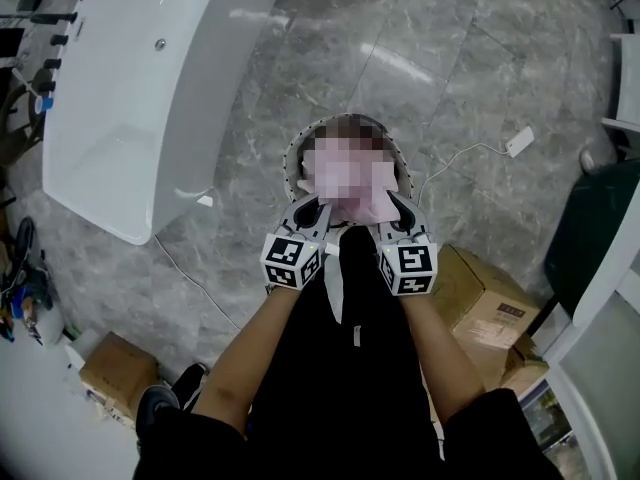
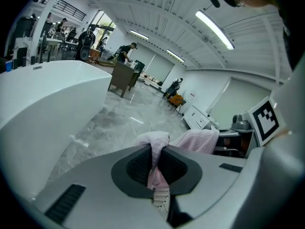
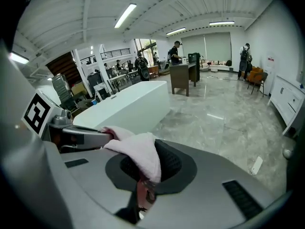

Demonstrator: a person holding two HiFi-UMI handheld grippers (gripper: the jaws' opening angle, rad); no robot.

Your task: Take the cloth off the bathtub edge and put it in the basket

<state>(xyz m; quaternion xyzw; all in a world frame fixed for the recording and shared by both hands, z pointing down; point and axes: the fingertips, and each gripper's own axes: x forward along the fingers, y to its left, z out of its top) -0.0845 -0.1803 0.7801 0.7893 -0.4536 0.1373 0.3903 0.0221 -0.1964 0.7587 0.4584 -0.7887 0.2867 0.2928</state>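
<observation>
So left hand-held gripper [image 1: 316,210] n right hand-held gripper [image 1: 396,206] are both clenched on the pink cloth [image 1: 362,211], which is strung side to side btw them. The basket [image 1: 291,168] sits on the floor straight below their tips, clear of the bathtub [image 1: 130,88]. Both hands look abt equally near, so prob just lower n let go.

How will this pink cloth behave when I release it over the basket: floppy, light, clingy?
Probably floppy: the cloth droops and folds between left gripper and right gripper. Likely light: thin fabric. May catch on ribbed pads.
</observation>
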